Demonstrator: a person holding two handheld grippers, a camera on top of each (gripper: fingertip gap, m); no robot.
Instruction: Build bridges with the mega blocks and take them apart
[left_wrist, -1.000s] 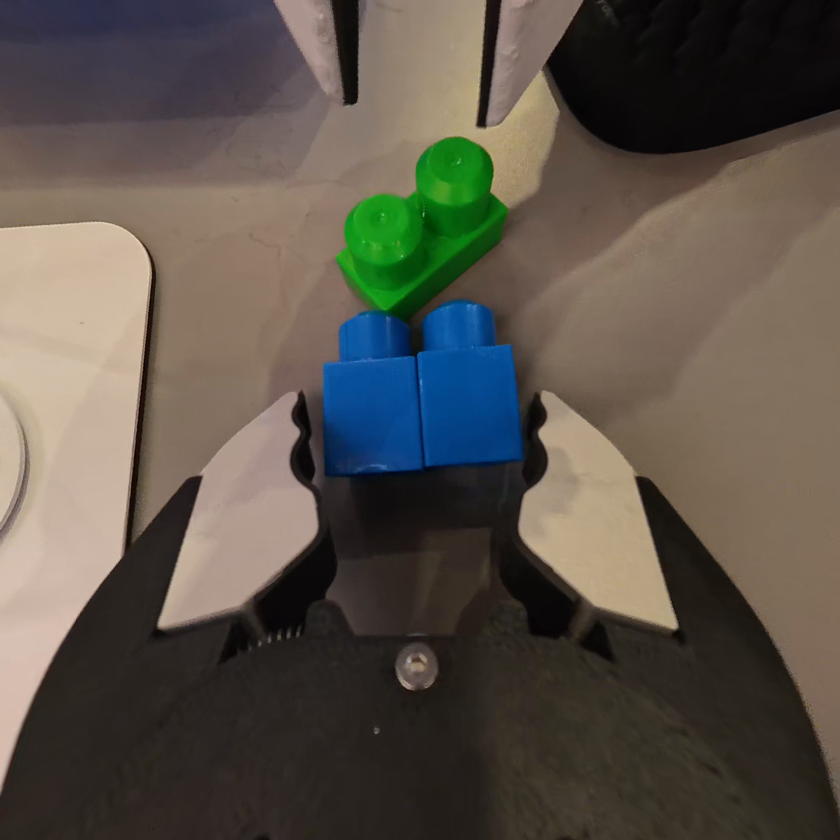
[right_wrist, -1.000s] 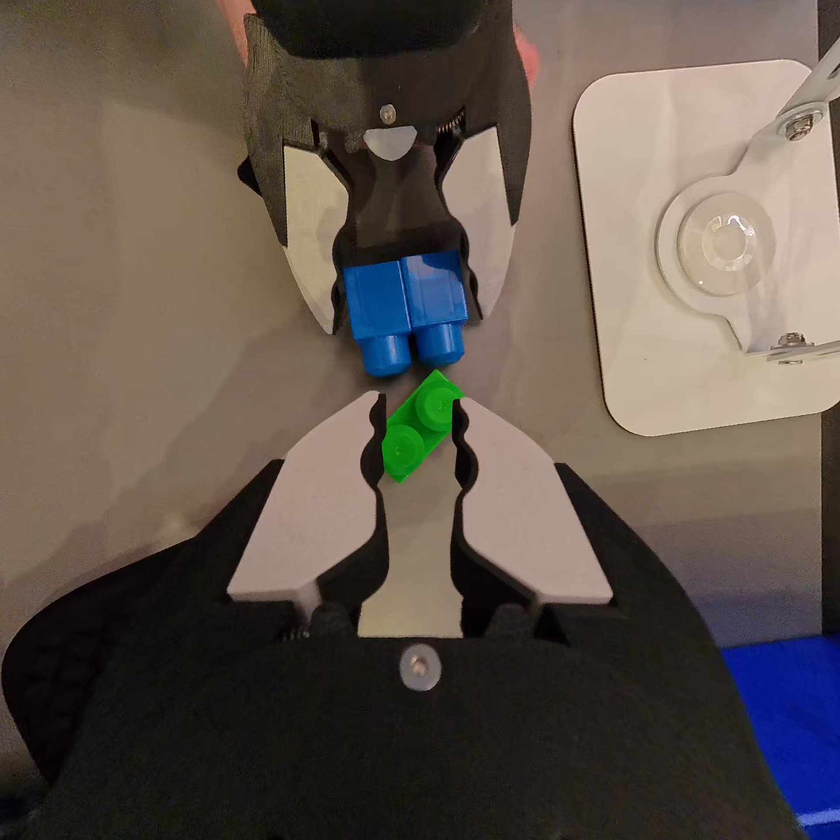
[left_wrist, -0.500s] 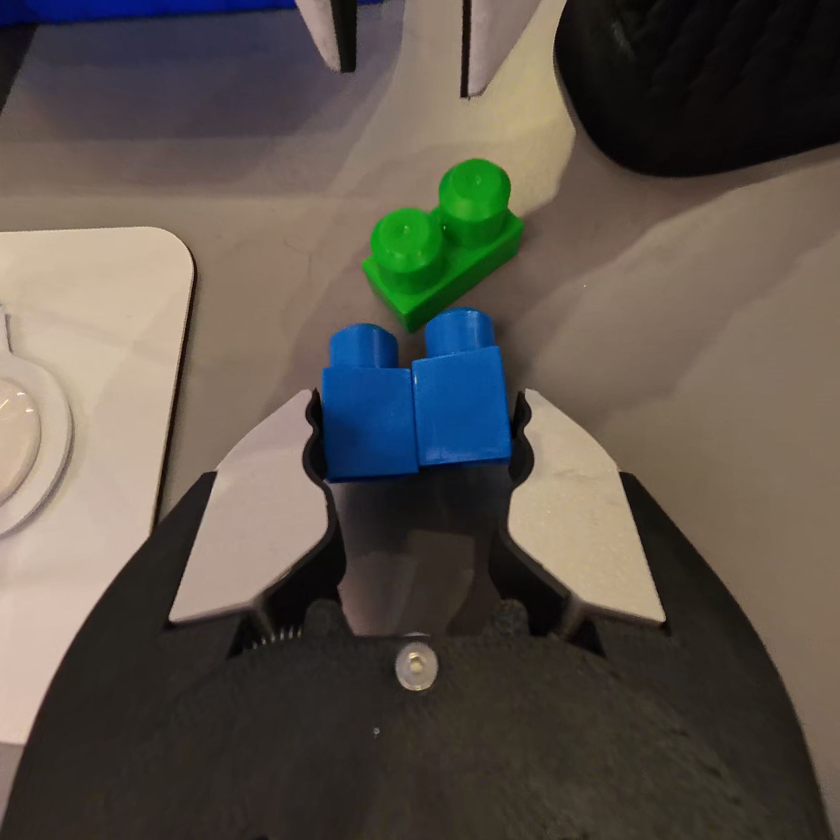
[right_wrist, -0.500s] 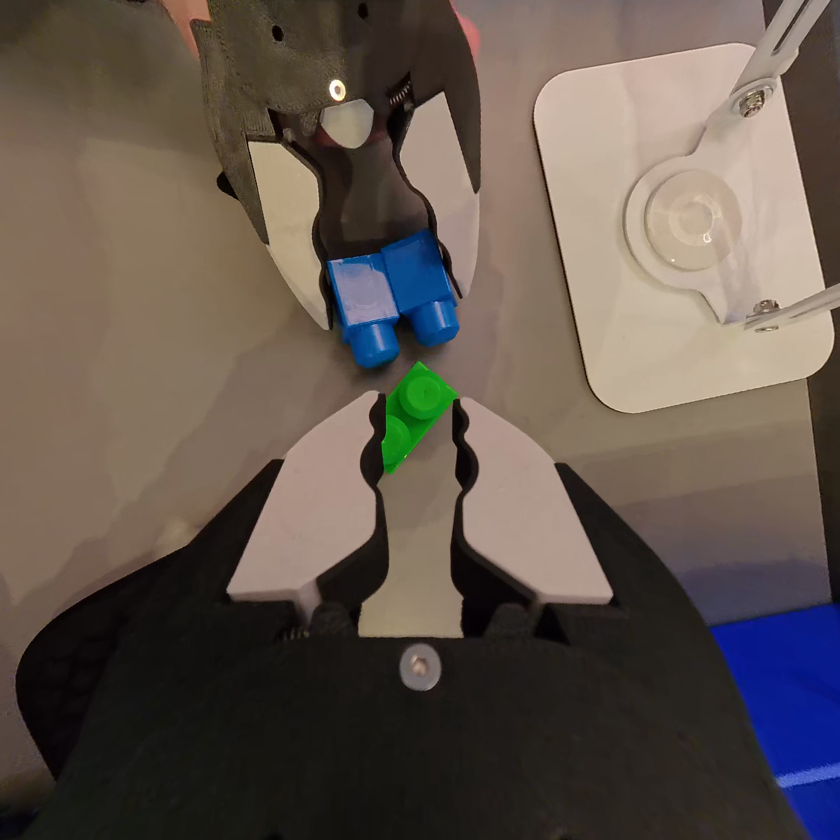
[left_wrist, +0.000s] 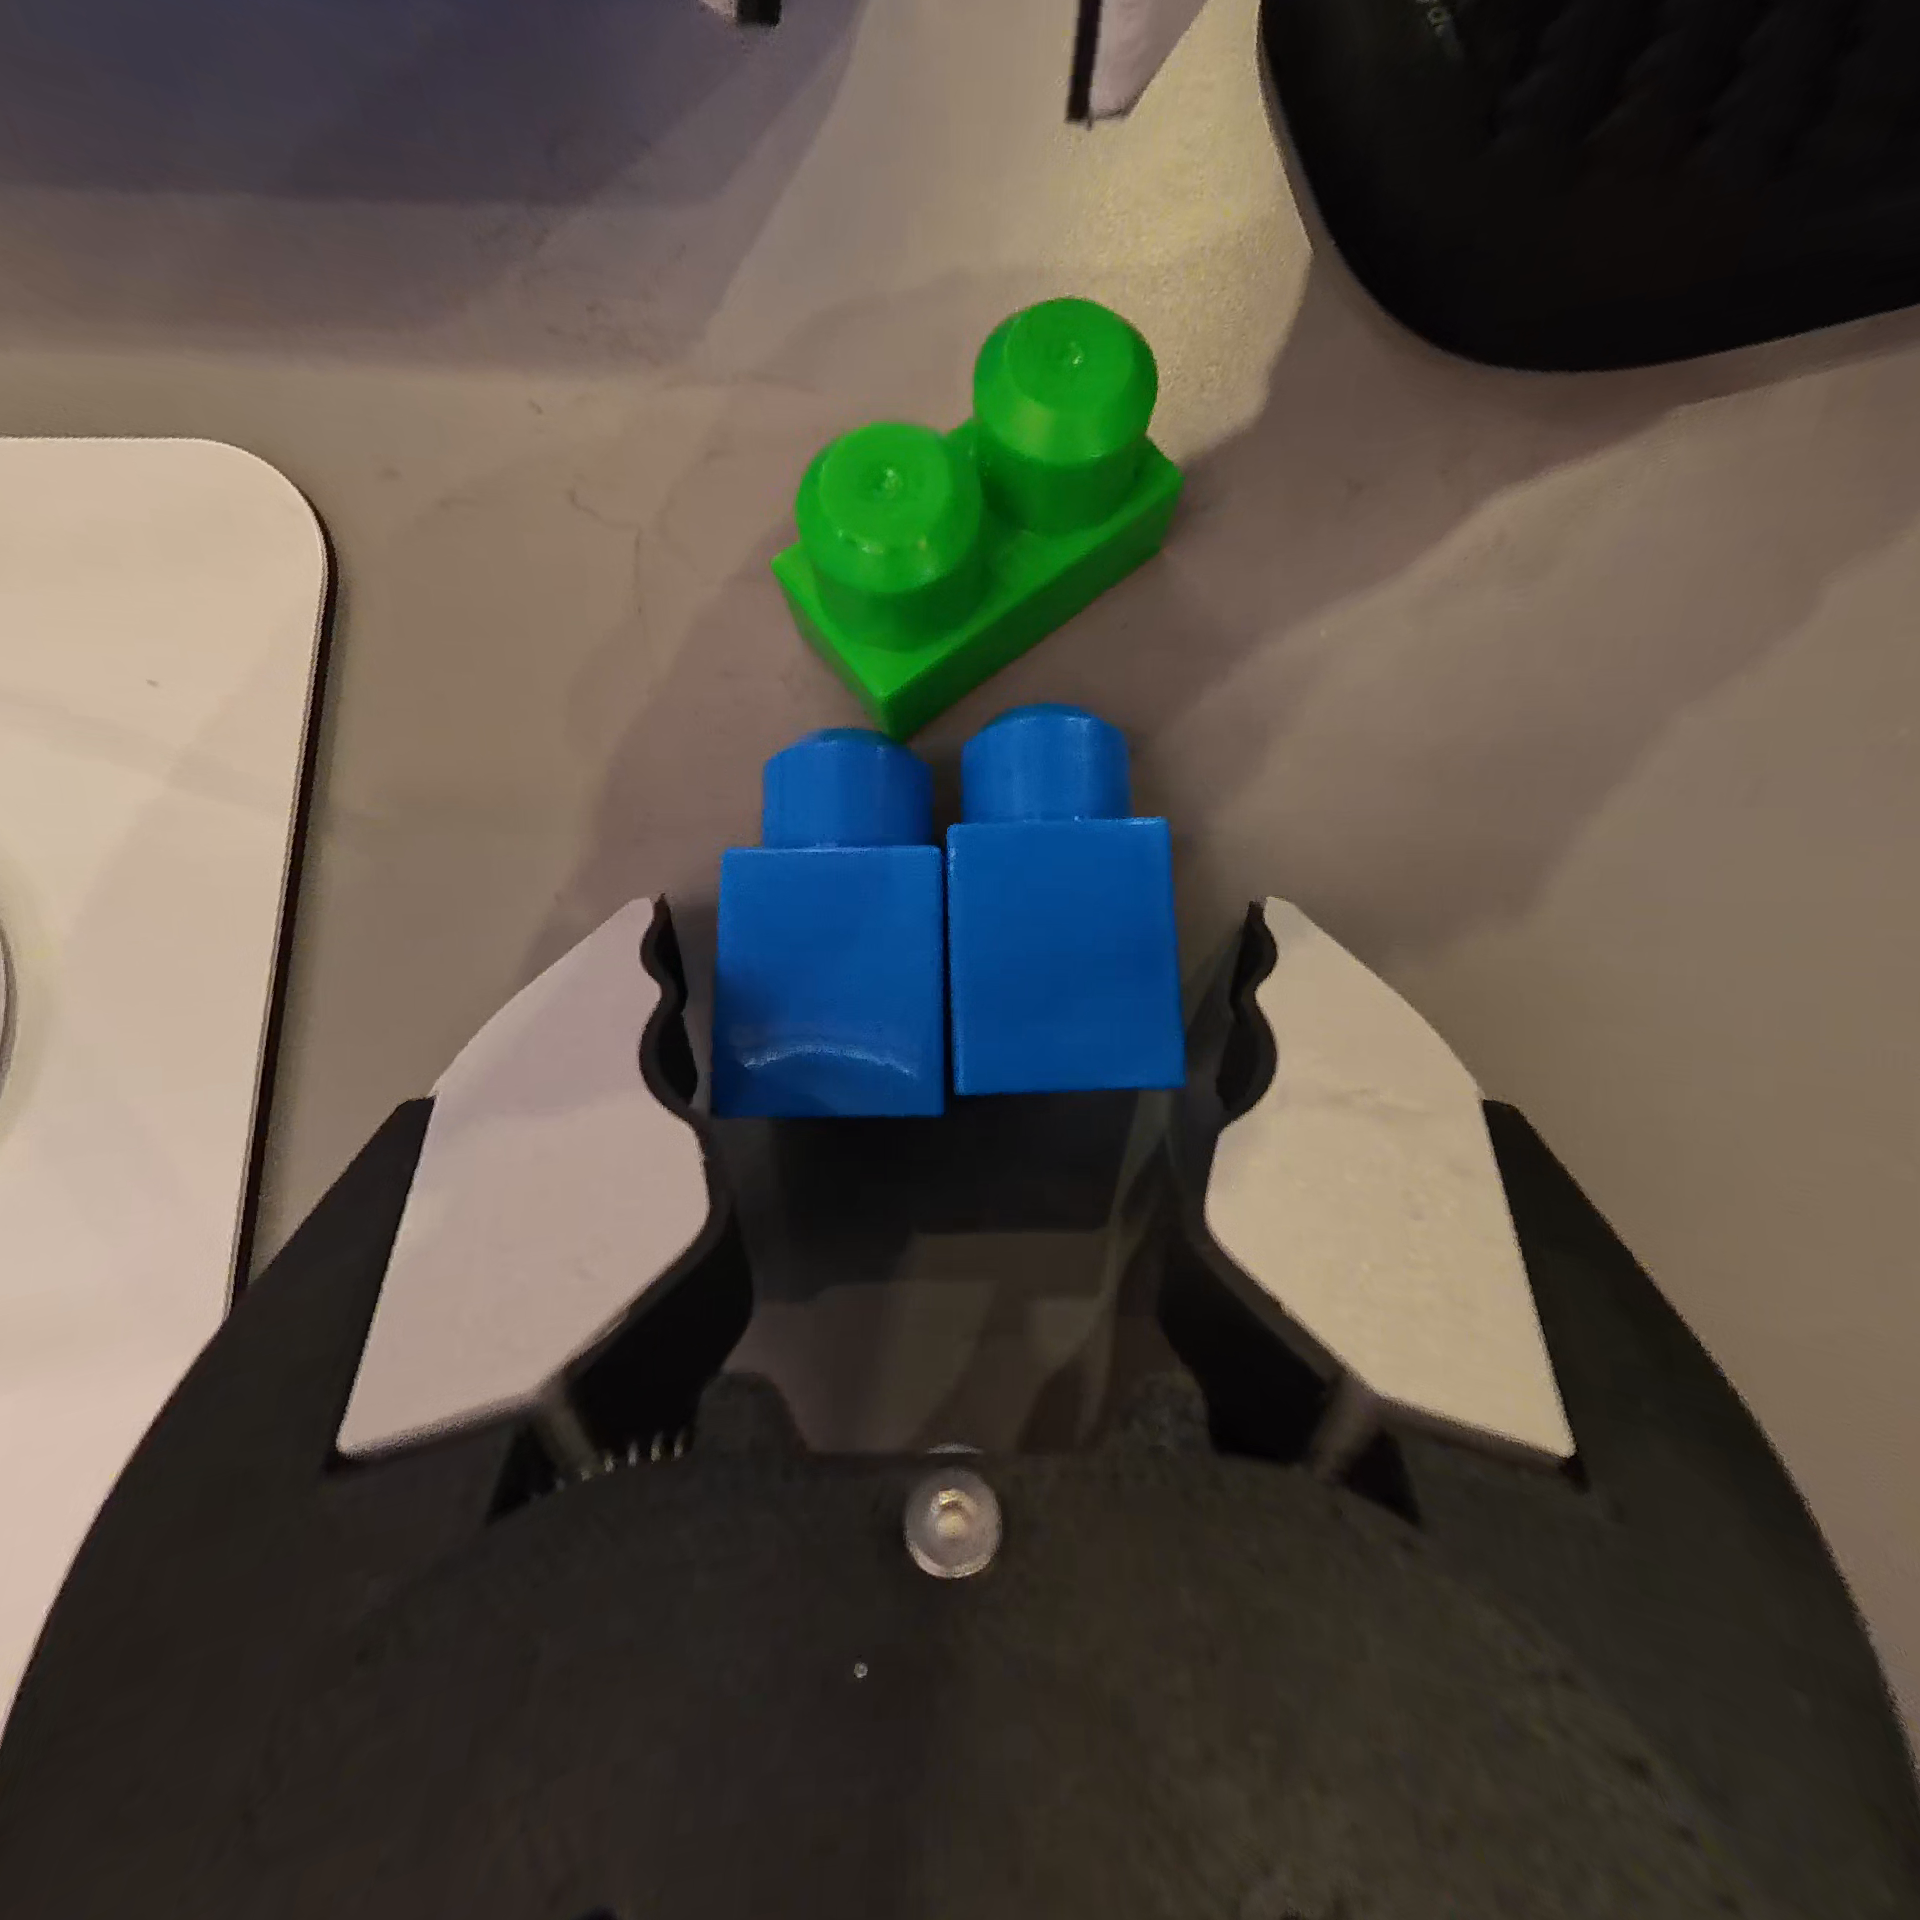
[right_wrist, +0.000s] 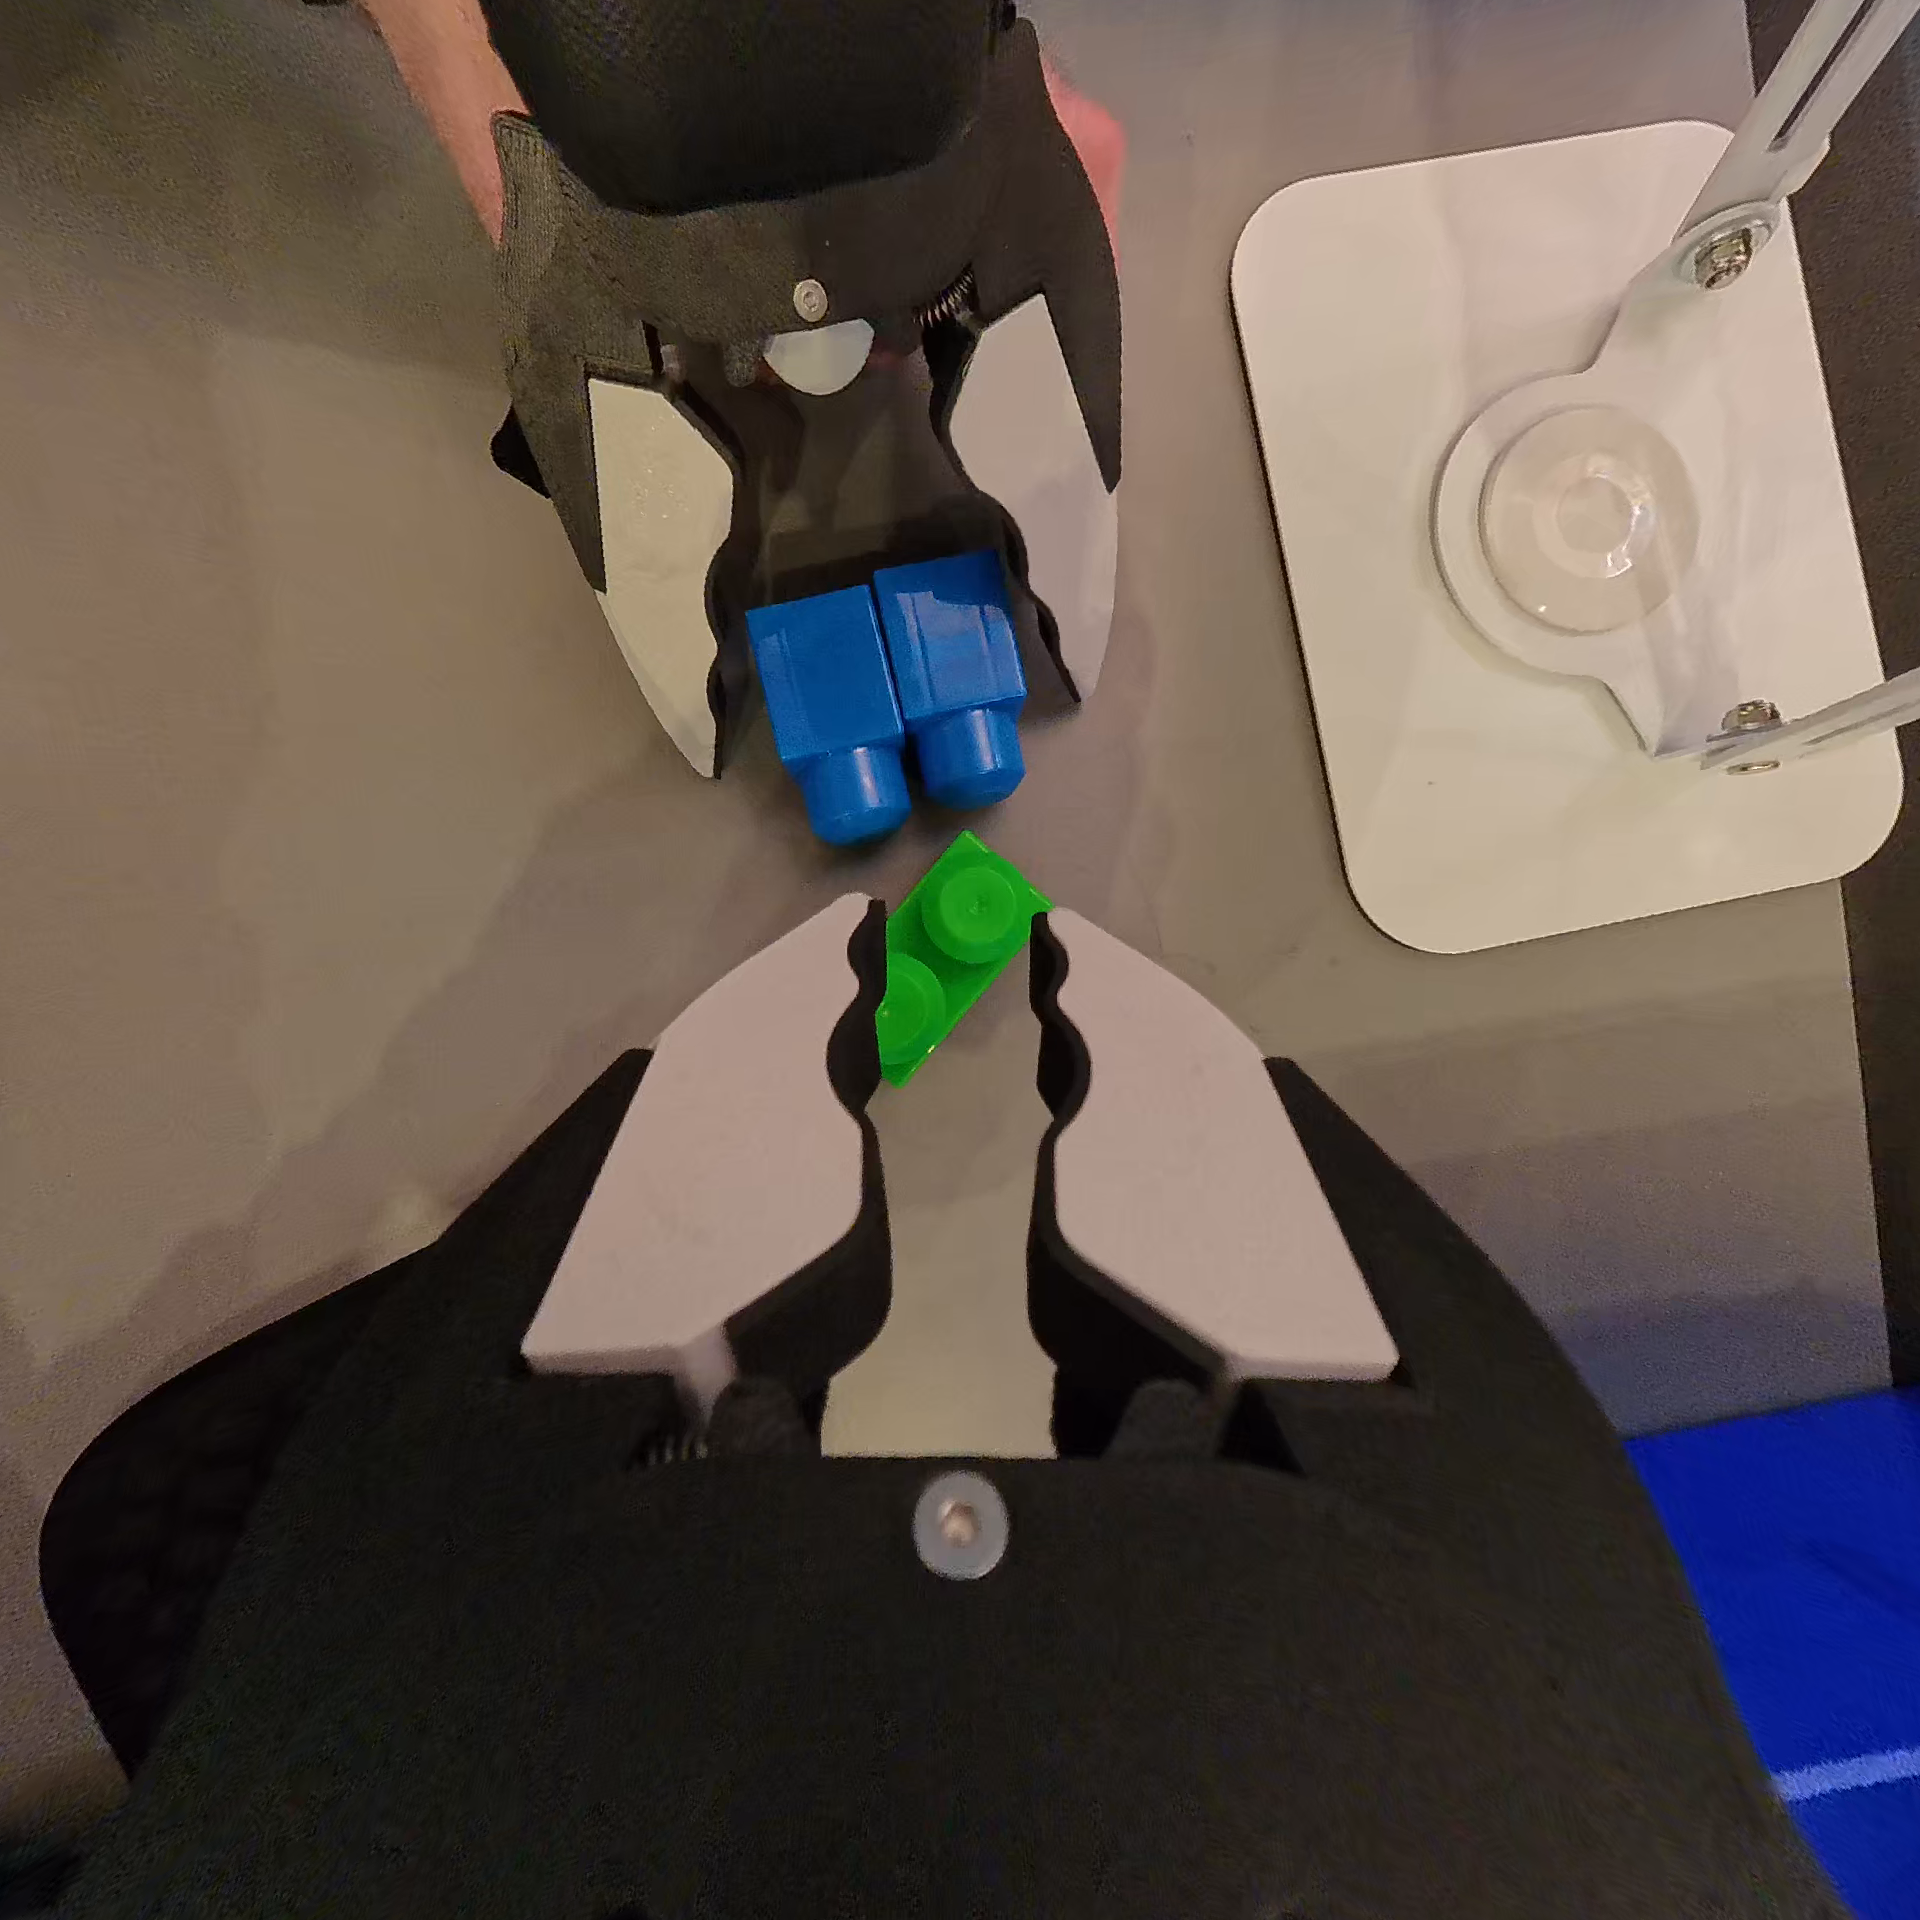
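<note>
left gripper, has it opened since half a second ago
Yes. The left gripper has spread outward: both fingers now stand clear of the two blue blocks, which they pinched before.

Each handheld gripper, the left gripper (left_wrist: 956, 997) and the right gripper (right_wrist: 951, 997), had a broad, textured black body, two pale grey fingers (right_wrist: 748, 1143) edged with wavy black pads (right_wrist: 854, 1018), a silver screw (right_wrist: 958, 1525) at the centre and a small coiled spring (left_wrist: 629, 1455) at the finger's base.

Likely lab or test bench: plain grey tabletop (right_wrist: 312, 727), white base plate (right_wrist: 1558, 520) with bolted metal bracket (right_wrist: 1766, 156).
</note>
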